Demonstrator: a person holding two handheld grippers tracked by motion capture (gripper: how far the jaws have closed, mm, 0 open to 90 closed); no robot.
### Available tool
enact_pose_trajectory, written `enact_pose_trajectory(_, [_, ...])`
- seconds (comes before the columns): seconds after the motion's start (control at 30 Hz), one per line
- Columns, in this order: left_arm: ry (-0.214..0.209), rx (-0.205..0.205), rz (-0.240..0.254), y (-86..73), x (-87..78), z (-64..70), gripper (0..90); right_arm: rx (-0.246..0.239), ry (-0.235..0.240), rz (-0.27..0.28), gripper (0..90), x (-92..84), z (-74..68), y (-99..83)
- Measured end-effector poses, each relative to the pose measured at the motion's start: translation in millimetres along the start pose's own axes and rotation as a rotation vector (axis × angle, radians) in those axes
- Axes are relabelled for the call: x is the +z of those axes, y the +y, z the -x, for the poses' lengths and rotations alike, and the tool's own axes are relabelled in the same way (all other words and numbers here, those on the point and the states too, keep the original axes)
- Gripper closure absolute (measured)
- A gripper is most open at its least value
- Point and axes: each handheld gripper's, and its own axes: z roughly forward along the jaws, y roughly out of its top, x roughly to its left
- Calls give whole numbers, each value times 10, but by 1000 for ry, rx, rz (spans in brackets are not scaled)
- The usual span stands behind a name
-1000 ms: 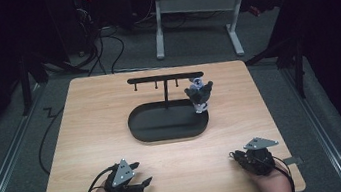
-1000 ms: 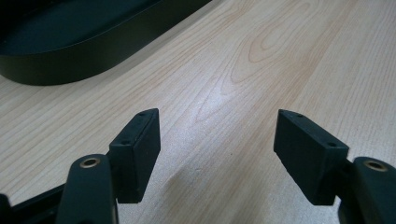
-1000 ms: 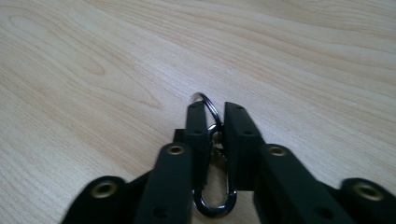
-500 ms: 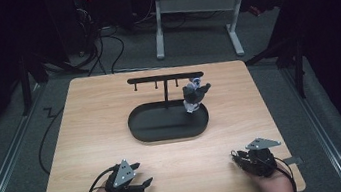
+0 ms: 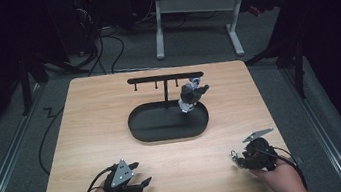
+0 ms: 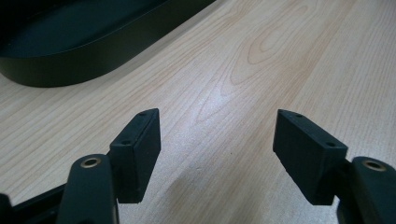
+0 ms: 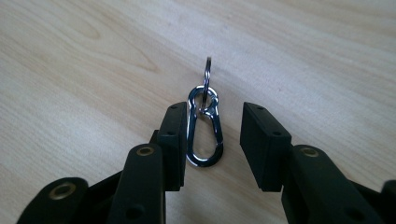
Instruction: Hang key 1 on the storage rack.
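Polished steel catches the light between the jaws of the right tool (image 7: pixel 212 140): a small silver metal carabiner clip (image 7: pixel 204 127) with a split ring (image 7: pixel 207 70) threaded through its far end lies flat on the pale wooden surface (image 7: pixel 84 70) near the front right edge. The jaws have just been opening and now stand partly apart; the clip lies between them, its left side just beside or touching the left pad, the right pad clear of it, so nothing is gripped. In the high view this tool (image 5: pixel 240 158) rests low over the clip (image 5: pixel 235 158). I judge the clip light, rigid and slick, likely to skate or twist on the wood; the long straight sides of its oval body look like the safest place to pinch, not the loose ring or the sprung gate. To the left, the left tool (image 5: pixel 137 179) sits on the surface with its jaws wide apart and empty, bare wood between them. Farther back stands a black oval tray (image 5: pixel 145 130) with an upright post and a hook bar (image 5: pixel 165 77), from which a dark bundle with pale parts (image 5: pixel 191 95) hangs.
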Motion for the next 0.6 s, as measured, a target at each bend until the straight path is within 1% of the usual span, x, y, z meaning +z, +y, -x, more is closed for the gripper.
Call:
enact_pose_trajectory(0.03, [0,0,0,0,0,0,330,0,0,0,612,0,0,0])
enact_pose_trajectory(0.07, [-3,-3,2,0,-8,-3,331,-17,-6,-34,610,-1,-14,36])
enact_pose_trajectory(0.17, [-1,-3,5,2,-17,-6,332,-26,-10,-59,600,-11,-22,74])
enact_pose_trajectory(0.2, [5,-3,11,3,-22,-6,332,-33,-20,-80,597,-35,-34,133])
enact_pose_trajectory(0.27, [6,-4,12,3,-27,-8,332,-37,-18,-85,589,-39,-36,152])
enact_pose_trajectory(0.3, [6,-4,11,3,-30,-10,332,-43,-17,-105,575,-40,-54,203])
enact_pose_trajectory(0.37, [7,-4,11,3,-32,-13,332,-57,-35,-124,563,-24,-71,235])
enact_pose_trajectory(0.4, [8,-4,10,2,-32,-14,332,-57,-35,-124,563,-24,-71,235])
enact_pose_trajectory(0.5, [8,-5,10,0,-31,-16,332,-72,-47,-147,577,14,-82,279])
enact_pose_trajectory(0.6, [6,-4,8,-2,-28,-15,333,-71,-49,-151,630,34,-75,314])
